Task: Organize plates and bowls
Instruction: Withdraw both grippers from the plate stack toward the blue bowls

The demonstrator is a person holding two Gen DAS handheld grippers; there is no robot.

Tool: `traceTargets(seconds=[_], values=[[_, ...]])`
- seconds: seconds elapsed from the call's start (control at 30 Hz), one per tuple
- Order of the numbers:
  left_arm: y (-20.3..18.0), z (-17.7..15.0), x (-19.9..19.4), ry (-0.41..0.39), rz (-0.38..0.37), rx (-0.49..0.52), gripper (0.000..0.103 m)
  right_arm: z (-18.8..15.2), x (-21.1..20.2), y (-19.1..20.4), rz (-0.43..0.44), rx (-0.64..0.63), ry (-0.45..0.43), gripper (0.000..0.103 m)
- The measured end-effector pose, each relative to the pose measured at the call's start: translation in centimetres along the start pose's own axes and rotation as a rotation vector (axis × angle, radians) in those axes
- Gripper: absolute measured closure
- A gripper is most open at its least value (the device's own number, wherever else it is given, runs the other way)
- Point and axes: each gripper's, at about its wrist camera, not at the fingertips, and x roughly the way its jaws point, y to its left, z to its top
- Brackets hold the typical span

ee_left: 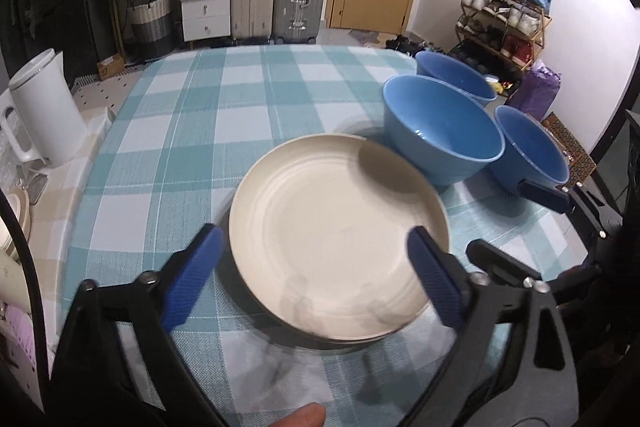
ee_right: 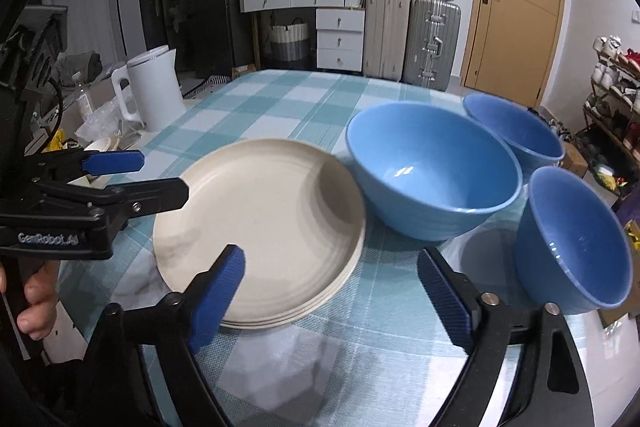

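A stack of cream plates (ee_left: 340, 235) (ee_right: 260, 231) lies on the teal checked tablecloth (ee_left: 240, 99). To its right stand a large blue bowl (ee_left: 440, 135) (ee_right: 432, 171) and two smaller blue bowls (ee_right: 512, 131) (ee_right: 572, 239). My left gripper (ee_left: 313, 231) hangs open above the near half of the plates, its blue pads apart and touching nothing. My right gripper (ee_right: 330, 254) is open too, over bare cloth between the plates and the nearest small bowl. Each gripper shows at the edge of the other's view.
A white electric kettle (ee_left: 48, 107) (ee_right: 156, 87) stands at the table's left edge among small clutter. Suitcases, a white drawer unit, a wooden door and a shoe rack (ee_left: 508, 19) are beyond the table. Open cloth stretches behind the plates.
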Motion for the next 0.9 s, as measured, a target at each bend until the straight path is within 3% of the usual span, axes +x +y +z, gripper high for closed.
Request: traceTargets(seconds=[0.13, 0.43, 0.9], values=[[-0.7, 0.3, -1.0, -0.021, 0.011, 0.009, 0.001, 0.6, -1.7, -0.9, -0.032, 0.013, -0.033, 0.001], [-2.3, 1.3, -2.2, -0.050, 0.022, 0.024, 0.001, 2.3, -4.9, -4.0, -0.017, 0.056, -0.080, 0.001], [-6.5, 6.1, -2.7, -0.081, -0.005, 0.078, 0.001, 5.2, -9.0, -9.9, -0.034, 0.140, -0.138, 0.001]])
